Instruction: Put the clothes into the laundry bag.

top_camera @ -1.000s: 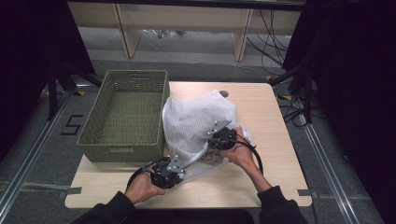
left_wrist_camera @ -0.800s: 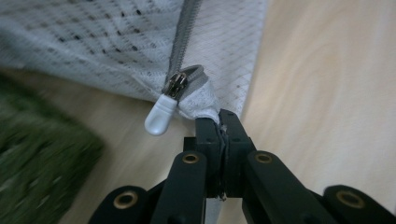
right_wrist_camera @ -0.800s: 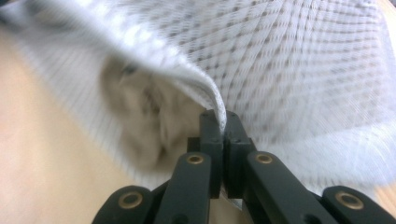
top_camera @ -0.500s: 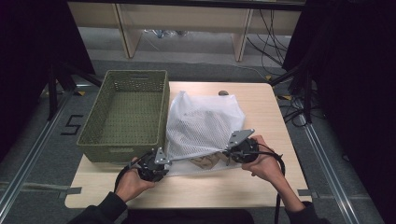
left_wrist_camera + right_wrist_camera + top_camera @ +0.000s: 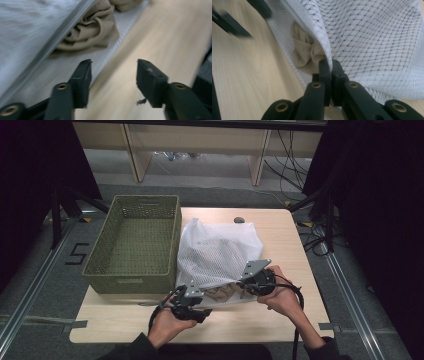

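A white mesh bag (image 5: 217, 255) is lying on the wooden counter (image 5: 280, 320), just beside a green woven basket (image 5: 132, 242) that is sitting at the counter's left side. A beige cloth (image 5: 220, 294) is bunching inside the bag's open mouth, which is facing the person.

The right gripper (image 5: 331, 65) is pinching the upper edge of the bag's mouth: its fingers (image 5: 324, 75) are pressing together with the mesh caught between them, and the fabric is rising from the tips and draping off to the right. The beige cloth (image 5: 305, 53) is sitting just beyond those tips, under the lifted edge, apart from the fingers.

The left gripper (image 5: 113, 72) is hovering with its fingers (image 5: 81, 80) spread wide and nothing between them. The lower layer of the bag (image 5: 62, 72) is lying under the left finger, its zipper edge running between the fingers, while the right finger is over bare counter (image 5: 155, 32). The cloth (image 5: 92, 30) is lying ahead of the tips.

In the high view both hands are holding the grippers at the bag's near edge, the left (image 5: 192, 297) lower and the right (image 5: 252, 280) slightly raised.
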The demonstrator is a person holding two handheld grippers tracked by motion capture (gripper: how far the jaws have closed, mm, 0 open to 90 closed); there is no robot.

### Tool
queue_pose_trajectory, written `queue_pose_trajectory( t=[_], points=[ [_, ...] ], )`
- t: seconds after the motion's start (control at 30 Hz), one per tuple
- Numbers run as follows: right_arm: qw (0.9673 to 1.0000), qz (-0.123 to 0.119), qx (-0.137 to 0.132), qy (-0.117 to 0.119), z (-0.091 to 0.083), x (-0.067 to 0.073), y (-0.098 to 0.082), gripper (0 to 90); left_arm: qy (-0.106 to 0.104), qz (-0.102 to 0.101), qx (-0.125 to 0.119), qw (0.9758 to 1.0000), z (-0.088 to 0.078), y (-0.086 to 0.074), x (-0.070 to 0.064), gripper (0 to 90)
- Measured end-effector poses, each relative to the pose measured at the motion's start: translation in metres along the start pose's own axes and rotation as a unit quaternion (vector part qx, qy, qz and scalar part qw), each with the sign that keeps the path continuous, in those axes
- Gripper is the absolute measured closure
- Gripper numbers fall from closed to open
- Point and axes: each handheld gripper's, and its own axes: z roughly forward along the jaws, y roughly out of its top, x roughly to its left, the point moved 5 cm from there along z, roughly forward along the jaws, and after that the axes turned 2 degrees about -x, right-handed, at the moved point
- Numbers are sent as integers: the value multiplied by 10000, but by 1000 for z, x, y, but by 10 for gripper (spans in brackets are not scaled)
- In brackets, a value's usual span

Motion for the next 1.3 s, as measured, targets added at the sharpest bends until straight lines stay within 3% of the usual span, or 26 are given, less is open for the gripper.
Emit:
queue_pose_trajectory(
  t=[0.03, 0.1, 0.17, 0.2, 0.27, 0.3, 0.37, 0.4, 0.43, 0.47, 0.5, 0.57, 0.63, 0.67, 0.7, 0.8, 0.83, 0.87, 0.93, 1.0, 1.03, 1.07, 1.13, 1.2, 1.27, 1.3],
  points=[
    [10000, 11, -3, -16, -1, 0, 0, 900, 95, -286, -88, 9995, 12, 4, 1, 428],
    [10000, 44, -16, 30, -2, 1, 1, 900, 207, -388, -27, 9990, 25, 6, 7, 397],
    [10000, 11, -21, 66, -3, 2, 2, 900, 233, -709, -287, 9968, 38, 11, 11, 367],
    [9999, -91, 62, 94, -3, 1, 1, 900, 289, -862, -265, 9955, 42, 12, 12, 373],
    [10000, -67, -63, -4, -2, 1, 2, 900, 499, -686, -360, 9957, 48, 16, 15, 386],
    [10000, -24, -50, 29, -2, 3, 2, 900, 523, -579, -357, 9963, 50, 17, 16, 441],
    [10000, -14, -35, 74, -2, 5, 2, 900, 672, -617, -579, 9941, 55, 20, 20, 624],
    [9999, -75, -10, 83, -2, 6, 2, 900, 764, -432, -457, 9951, 54, 19, 25, 717],
    [9999, -31, 9, 153, -2, 8, 2, 900, 792, -552, -589, 9936, 56, 21, 26, 784],
    [9998, -42, 16, 180, -2, 9, 2, 900, 886, -756, -864, 9894, 58, 26, 27, 817],
    [9997, -73, 40, 213, -1, 10, 2, 900, 976, -676, -859, 9892, 55, 28, 30, 830],
    [9996, -37, 75, 269, -2, 14, 2, 900, 1141, -564, -1075, 9860, 49, 40, 33, 837],
    [9993, -215, 51, 314, -3, 15, 3, 900, 1347, -465, -1334, 9808, 40, 55, 36, 838],
    [9991, -189, 38, 376, -4, 18, 3, 900, 1454, -546, -1658, 9739, 35, 63, 37, 837],
    [9990, -175, 37, 404, -4, 20, 3, 900, 1504, -486, -1722, 9723, 34, 66, 39, 836],
    [9987, -156, 78, 472, -1, 21, -1, 900, 1517, -488, -1515, 9755, 47, 60, 44, 819],
    [9987, -136, 108, 473, 2, 21, -3, 900, 1444, -465, -1371, 9789, 55, 55, 46, 803],
    [9986, -110, 174, 482, 5, 21, -6, 900, 1401, -386, -1014, 9842, 62, 46, 49, 772],
    [9982, -6, 315, 504, 14, 22, -13, 900, 1343, -559, -979, 9845, 70, 36, 50, 704],
    [9979, -97, 396, 509, 23, 22, -18, 900, 1360, -380, -846, 9864, 65, 32, 48, 653],
    [9978, -108, 431, 501, 27, 22, -20, 900, 1300, -412, -937, 9862, 60, 32, 46, 612],
    [9976, -96, 454, 518, 29, 22, -21, 900, 1198, -260, -631, 9904, 52, 29, 46, 561],
    [9976, -86, 455, 519, 30, 22, -21, 900, 1241, -413, -623, 9895, 45, 27, 43, 471],
    [9978, -61, 441, 498, 29, 21, -21, 900, 1253, -315, -588, 9899, 37, 22, 41, 425],
    [9979, -52, 413, 498, 28, 21, -20, 900, 1030, -416, -489, 9926, 37, 16, 37, 404],
    [9978, -54, 413, 507, 28, 21, -20, 900, 988, -504, -568, 9922, 41, 16, 35, 421]
  ],
)
